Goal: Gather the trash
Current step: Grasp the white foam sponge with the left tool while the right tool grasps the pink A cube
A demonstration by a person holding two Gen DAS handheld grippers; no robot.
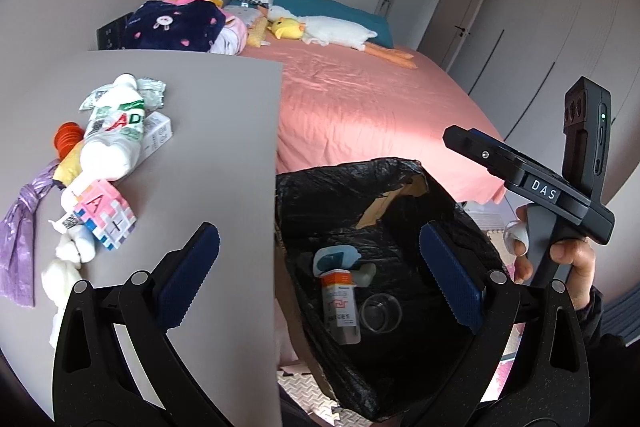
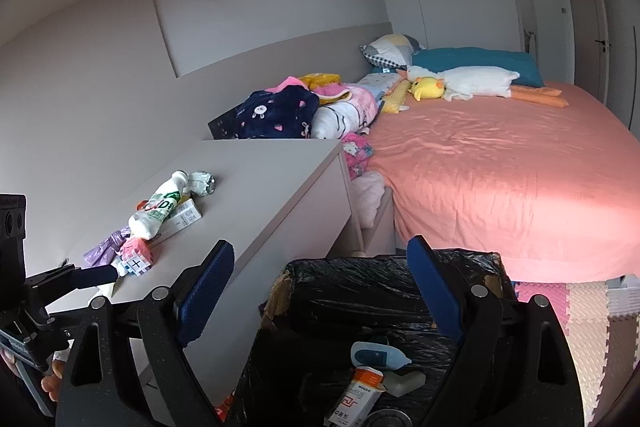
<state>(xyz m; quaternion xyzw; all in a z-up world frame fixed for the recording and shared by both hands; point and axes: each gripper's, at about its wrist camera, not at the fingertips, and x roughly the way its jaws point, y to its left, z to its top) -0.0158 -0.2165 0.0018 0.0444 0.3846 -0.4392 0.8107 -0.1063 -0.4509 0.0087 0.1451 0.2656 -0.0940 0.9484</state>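
Note:
A cardboard bin lined with a black bag (image 1: 384,195) (image 2: 360,291) stands on the floor beside a grey desk (image 1: 208,147) (image 2: 256,195). Inside lie an orange-and-white box (image 1: 340,303) (image 2: 356,399), a clear cup (image 1: 380,311) and a blue-white packet (image 1: 334,257) (image 2: 378,353). On the desk lie a white bottle (image 1: 114,131) (image 2: 158,207), a small white box (image 1: 158,135), a pink puzzle cube (image 1: 108,219) (image 2: 136,259), a purple bag (image 1: 20,227), crumpled foil (image 1: 150,93) (image 2: 202,183) and white tissue (image 1: 68,267). My left gripper (image 1: 320,275) is open and empty above the desk edge and bin. My right gripper (image 2: 320,291) is open and empty above the bin; it also shows in the left wrist view (image 1: 532,179).
A bed with a pink sheet (image 1: 360,107) (image 2: 500,167) lies behind the bin, with plush toys (image 1: 320,27), pillows and a heap of clothes (image 1: 180,23) (image 2: 280,111). Foam floor mats (image 2: 580,327) lie to the right. Wardrobe doors (image 1: 540,27) line the far wall.

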